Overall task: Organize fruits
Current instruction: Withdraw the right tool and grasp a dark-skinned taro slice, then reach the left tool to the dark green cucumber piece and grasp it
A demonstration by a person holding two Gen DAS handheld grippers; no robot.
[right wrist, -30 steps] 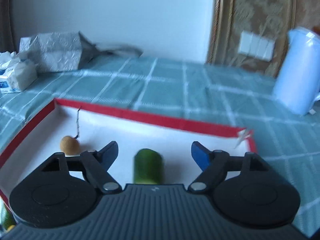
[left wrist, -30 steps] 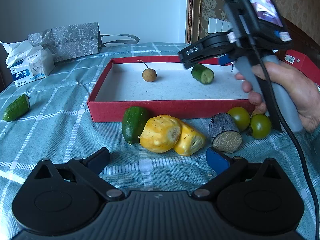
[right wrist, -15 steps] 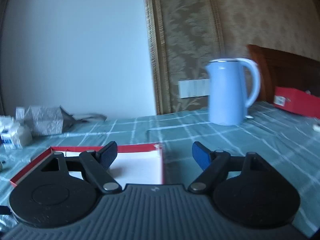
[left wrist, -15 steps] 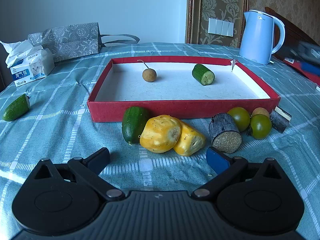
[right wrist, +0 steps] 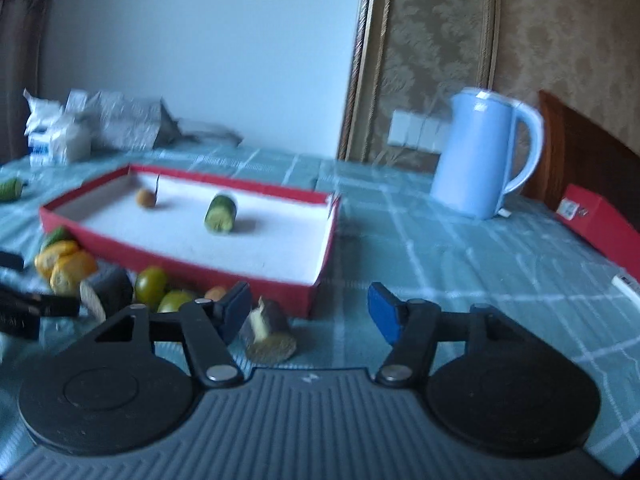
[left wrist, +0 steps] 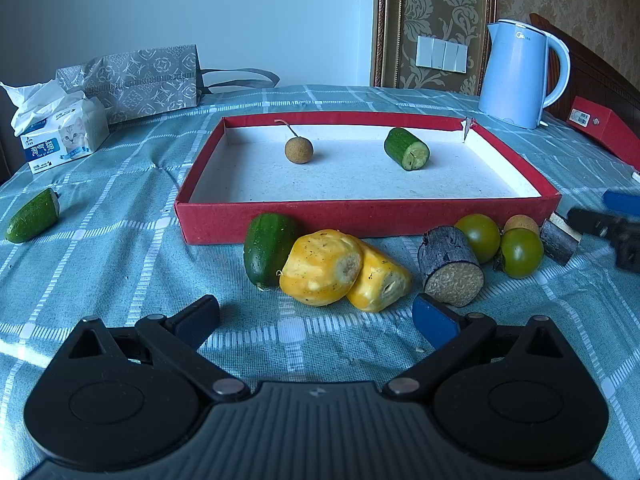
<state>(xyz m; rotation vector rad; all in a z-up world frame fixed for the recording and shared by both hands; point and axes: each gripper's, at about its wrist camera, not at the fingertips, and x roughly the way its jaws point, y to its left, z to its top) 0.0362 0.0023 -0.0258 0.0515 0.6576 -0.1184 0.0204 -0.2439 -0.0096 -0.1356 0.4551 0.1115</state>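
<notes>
A red tray (left wrist: pixel 360 220) holds a longan (left wrist: pixel 298 150) and a cucumber piece (left wrist: pixel 407 153); the tray also shows in the right wrist view (right wrist: pixel 192 258). In front of the tray lie a green cucumber chunk (left wrist: pixel 267 249), two yellow pieces (left wrist: pixel 320 267), a dark cut piece (left wrist: pixel 450 266), two green tomatoes (left wrist: pixel 520 252) and a small dark piece (right wrist: pixel 267 336). My left gripper (left wrist: pixel 316 318) is open and empty, just short of the yellow pieces. My right gripper (right wrist: pixel 310 310) is open and empty, low over the table beside the small dark piece; its fingers (left wrist: pixel 622 202) show at the right edge.
A blue kettle (left wrist: pixel 516 72) stands behind the tray at right, with a red box (left wrist: pixel 604 128) beyond it. A tissue pack (left wrist: pixel 64 136) and a grey bag (left wrist: pixel 140 80) are at back left. A lone cucumber piece (left wrist: pixel 34 216) lies at far left.
My right gripper has left the tray, where it let go of the cucumber piece, swung right and come down by the small dark piece. The left gripper has not moved.
</notes>
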